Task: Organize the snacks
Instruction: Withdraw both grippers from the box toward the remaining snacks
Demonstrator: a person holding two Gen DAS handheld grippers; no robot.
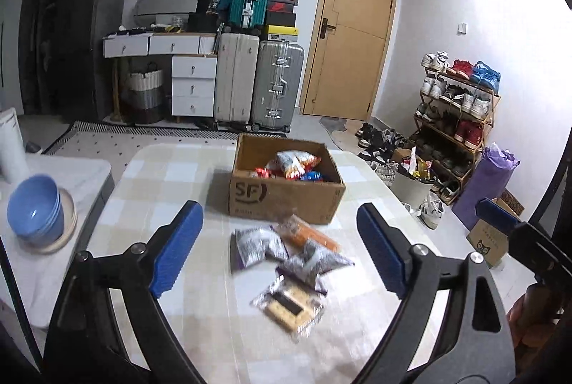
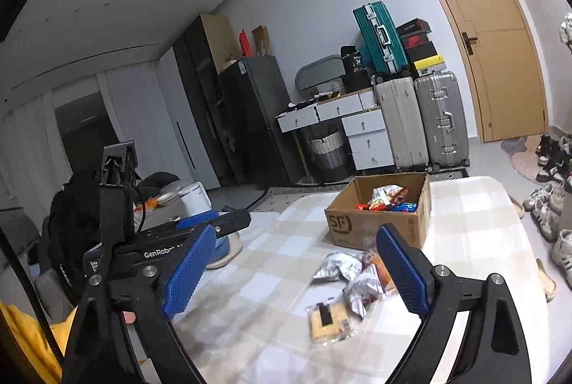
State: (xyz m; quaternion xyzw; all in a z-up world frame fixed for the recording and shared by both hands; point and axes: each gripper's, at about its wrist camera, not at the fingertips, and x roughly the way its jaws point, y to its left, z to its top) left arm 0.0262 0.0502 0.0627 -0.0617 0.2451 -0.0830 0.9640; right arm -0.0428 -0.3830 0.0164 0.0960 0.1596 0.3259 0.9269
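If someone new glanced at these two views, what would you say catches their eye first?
Probably the open cardboard box on the checked table, already holding bright snack packets, with a loose pile of snack packets lying in front of it. Both the left gripper and right gripper are above the table, open and empty.

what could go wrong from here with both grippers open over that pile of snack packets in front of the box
1. The snack packets overlap in a loose heap, so the left gripper may pinch two at once or crush the cracker pack.
2. The right gripper hovers near the same heap; the two could collide.
3. The cardboard box sits just behind the heap and might get shoved.
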